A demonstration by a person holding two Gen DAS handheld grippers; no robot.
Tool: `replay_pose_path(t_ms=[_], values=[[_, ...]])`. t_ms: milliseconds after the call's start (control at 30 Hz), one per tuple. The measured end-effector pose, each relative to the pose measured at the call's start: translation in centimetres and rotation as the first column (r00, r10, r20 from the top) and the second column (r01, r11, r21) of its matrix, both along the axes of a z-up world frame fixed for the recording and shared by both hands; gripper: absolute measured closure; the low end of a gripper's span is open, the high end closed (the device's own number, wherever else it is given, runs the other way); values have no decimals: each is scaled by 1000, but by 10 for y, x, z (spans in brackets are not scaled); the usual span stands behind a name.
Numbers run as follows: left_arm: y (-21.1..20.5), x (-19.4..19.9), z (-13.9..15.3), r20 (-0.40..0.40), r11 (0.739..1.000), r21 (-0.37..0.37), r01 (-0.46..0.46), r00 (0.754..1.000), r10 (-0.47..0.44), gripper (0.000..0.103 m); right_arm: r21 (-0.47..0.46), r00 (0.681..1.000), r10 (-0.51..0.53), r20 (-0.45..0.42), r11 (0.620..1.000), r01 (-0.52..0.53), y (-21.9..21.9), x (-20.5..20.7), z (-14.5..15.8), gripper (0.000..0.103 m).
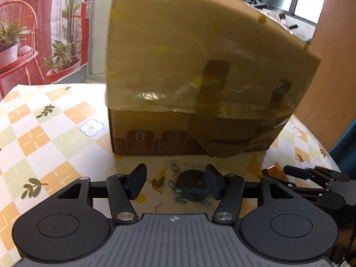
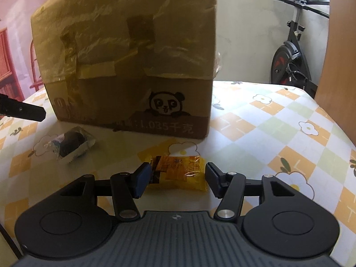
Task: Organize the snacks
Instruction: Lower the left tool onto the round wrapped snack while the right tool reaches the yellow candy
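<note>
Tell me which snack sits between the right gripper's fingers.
The yellow-orange wrapped snack, lying flat between the open right gripper. The other, a dark round snack in a clear wrapper, lies apart by the cardboard box.

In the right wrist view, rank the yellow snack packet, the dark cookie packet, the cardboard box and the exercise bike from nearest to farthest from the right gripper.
1. Yellow snack packet, between the right gripper's open fingers.
2. Dark cookie packet, left on the table.
3. Cardboard box, behind both.
4. Exercise bike, far right, beyond the table.

The tall taped brown cardboard box [image 1: 200, 66] is smeared by blur, its top cut off by the frame edge. Print on the clear-wrapped dark round snack [image 1: 191, 187] is unreadable. The box's 2 brown printed icons [image 1: 155, 142] stay illegible.
</note>
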State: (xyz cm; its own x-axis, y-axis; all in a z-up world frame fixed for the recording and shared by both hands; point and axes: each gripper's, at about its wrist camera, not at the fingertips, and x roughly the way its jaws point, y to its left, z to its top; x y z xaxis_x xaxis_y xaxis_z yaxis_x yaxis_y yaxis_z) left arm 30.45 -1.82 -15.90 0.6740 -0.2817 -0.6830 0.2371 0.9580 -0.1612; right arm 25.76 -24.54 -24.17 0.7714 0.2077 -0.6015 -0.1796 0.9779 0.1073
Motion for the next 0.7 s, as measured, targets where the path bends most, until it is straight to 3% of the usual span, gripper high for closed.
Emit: replay_pose_path(t_ms=[233,700], values=[[-15,4,-9,-22,998,30,48,999,-47,38,-8,1000,9,12,1000,-9,2,0,-3,50],[-37,16,-30,-37,994,88,62,998,-58,36,0,1000,14,14,1000,-14,2,0,-3,50]])
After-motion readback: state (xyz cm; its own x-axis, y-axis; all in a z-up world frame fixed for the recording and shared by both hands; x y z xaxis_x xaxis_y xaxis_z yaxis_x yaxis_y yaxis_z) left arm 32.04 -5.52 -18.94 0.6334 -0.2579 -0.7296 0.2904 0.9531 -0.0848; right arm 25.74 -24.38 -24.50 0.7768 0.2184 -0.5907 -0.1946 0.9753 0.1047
